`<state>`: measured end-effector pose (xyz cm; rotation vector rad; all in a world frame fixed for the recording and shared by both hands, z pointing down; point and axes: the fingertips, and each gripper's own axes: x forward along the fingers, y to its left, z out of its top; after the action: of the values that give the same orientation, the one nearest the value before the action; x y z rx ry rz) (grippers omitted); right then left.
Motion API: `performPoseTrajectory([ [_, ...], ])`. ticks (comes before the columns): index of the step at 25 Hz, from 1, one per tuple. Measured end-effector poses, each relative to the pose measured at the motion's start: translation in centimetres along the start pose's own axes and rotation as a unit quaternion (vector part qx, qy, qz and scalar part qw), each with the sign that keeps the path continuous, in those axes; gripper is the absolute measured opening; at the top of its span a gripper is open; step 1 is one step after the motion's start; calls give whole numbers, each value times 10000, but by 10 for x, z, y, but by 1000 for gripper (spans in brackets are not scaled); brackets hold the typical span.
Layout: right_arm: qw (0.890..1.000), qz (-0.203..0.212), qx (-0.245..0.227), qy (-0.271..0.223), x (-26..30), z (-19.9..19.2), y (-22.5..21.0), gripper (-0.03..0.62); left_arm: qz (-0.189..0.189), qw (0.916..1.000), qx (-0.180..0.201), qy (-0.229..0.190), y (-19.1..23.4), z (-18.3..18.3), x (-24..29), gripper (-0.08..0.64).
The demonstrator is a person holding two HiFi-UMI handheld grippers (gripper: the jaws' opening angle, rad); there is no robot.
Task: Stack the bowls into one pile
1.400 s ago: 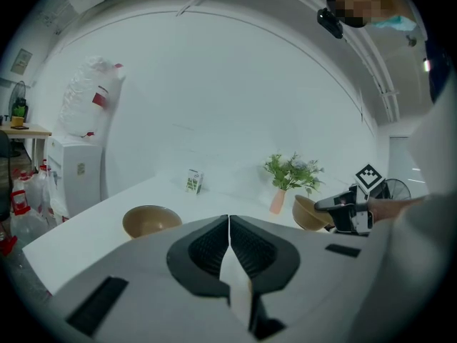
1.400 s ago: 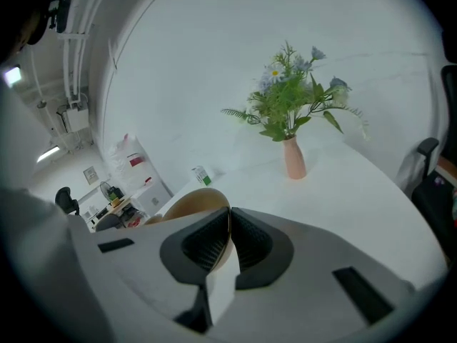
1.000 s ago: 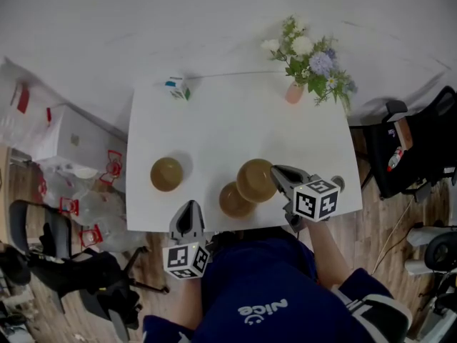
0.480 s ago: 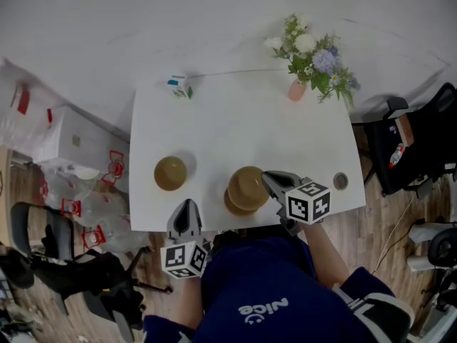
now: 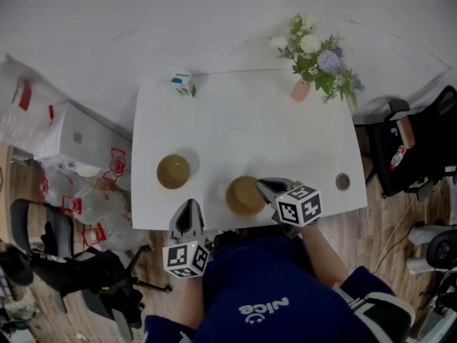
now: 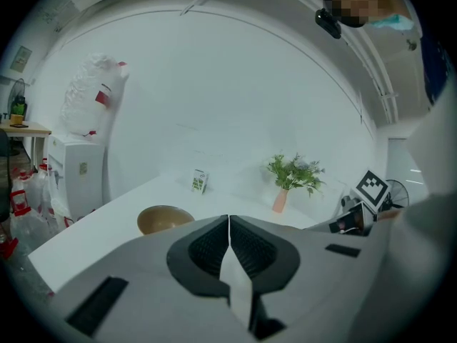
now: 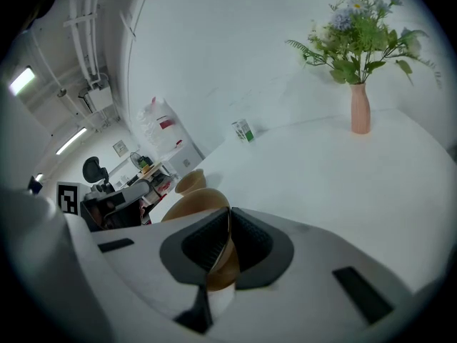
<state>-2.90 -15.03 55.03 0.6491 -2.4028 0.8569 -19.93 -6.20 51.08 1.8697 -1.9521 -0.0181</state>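
Head view: on the white table (image 5: 243,131) the right gripper (image 5: 265,189) has its jaws closed on the rim of a brown bowl (image 5: 244,196), which is near the table's front edge. In the right gripper view the thin wall of this bowl (image 7: 191,204) is pinched between the two pads. A second brown bowl (image 5: 173,171) stands alone to the left, well apart. The left gripper (image 5: 189,211) is at the front edge of the table, its jaws fully together with nothing between them (image 6: 228,224).
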Motion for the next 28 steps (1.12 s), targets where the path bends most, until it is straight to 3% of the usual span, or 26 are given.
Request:
performPoseTrajectory([
  [10,9995,-79,-204,225,13,-13,0,35,274,9993,-212,100,21,-12,-9,21],
  [21,9969,-287,-557,480,20,-21,-6,37,256,9992,-198,234,20,-20,3,21],
  [25,9961,-169,-704,513,23,-20,-1,146,286,9991,-234,230,24,-18,7,21],
  [28,9964,-214,-752,332,21,-12,-1,155,350,9988,-273,186,28,-15,9,21],
])
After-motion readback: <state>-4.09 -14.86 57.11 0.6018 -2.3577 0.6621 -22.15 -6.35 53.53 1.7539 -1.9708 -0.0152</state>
